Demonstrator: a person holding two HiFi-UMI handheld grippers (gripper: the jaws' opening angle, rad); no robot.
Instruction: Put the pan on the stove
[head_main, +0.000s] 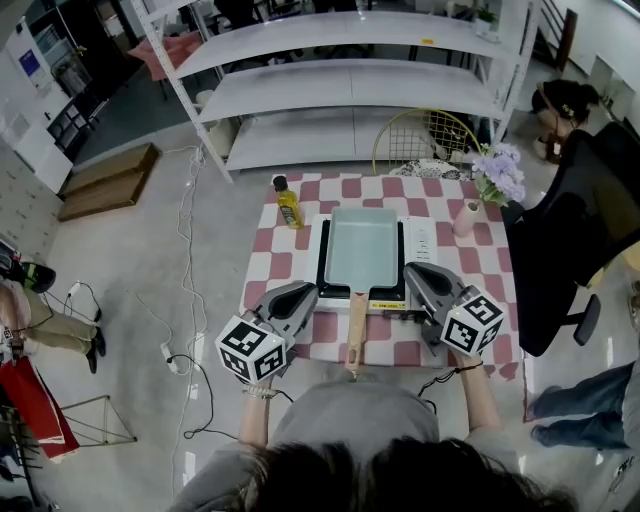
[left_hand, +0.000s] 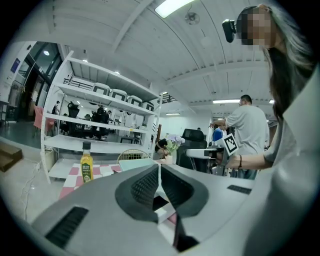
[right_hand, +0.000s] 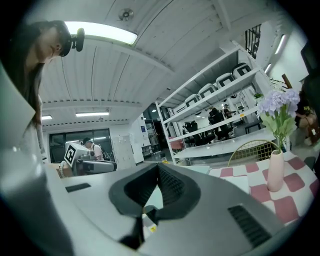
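Teal pan sits on the stove.

The right tongs are shut tight, with their two dark pads pressed together. Just past them lies the pale green pan. Off to the right, a pink vase stands upright on the worktop's pink and white checked cloth. It has purple flowers in it. A gold wire basket sits behind the vase. Big white shelves stand farther back. Over on the left are the left tongs, with their black and white cube. A long light glows on the ceiling.
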